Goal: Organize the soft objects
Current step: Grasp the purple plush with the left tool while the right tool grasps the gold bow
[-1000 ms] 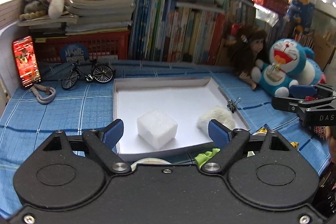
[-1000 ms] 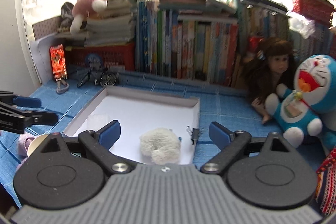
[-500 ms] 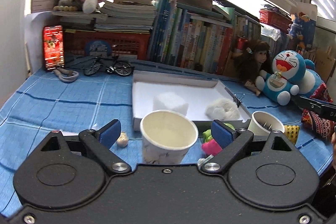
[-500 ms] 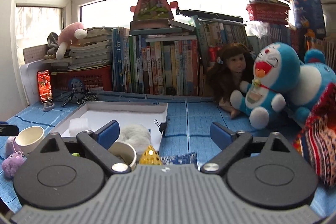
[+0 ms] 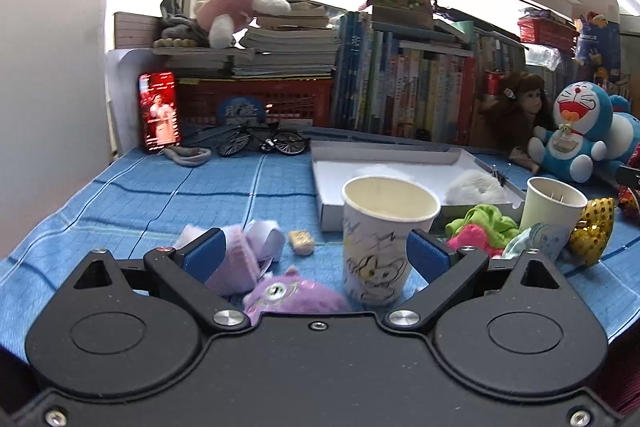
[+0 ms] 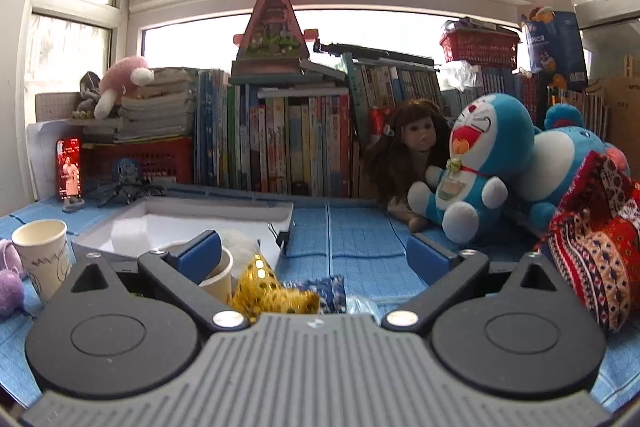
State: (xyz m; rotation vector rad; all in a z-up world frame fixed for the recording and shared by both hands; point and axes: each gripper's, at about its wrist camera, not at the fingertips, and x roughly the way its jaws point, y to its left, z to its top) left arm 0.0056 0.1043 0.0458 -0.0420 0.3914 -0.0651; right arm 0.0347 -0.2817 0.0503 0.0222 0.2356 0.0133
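Observation:
My left gripper [image 5: 316, 255] hangs low over the blue cloth, open, its jaws still opening and pressing on nothing. Between its fingers lie a purple plush toy [image 5: 296, 297], a lilac fluffy piece [image 5: 240, 259] and a drawn-on paper cup [image 5: 380, 247]. Behind them a white tray [image 5: 384, 151] holds a white fluffy ball [image 5: 474, 187]. Green cloth [image 5: 484, 221] and a pink soft piece [image 5: 472, 241] lie at its front. My right gripper [image 6: 314, 257] is open too, jaws opening. A gold sequin piece [image 6: 268, 287] and a blue patterned pouch [image 6: 328, 289] lie low between its fingers, untouched.
A plain paper cup [image 6: 220, 275] stands behind the right gripper's left finger. A blue cat plush [image 6: 472, 167], a doll [image 6: 416, 139] and a red patterned knit [image 6: 600, 247] crowd the right. Books [image 5: 400, 87], a phone [image 5: 158, 111] and a toy bicycle [image 5: 260, 143] line the back.
Both grippers drew back from over the tray and sank toward the table's front. The cups and small soft pieces came into view between the fingers. Both jaws spread slightly wider.

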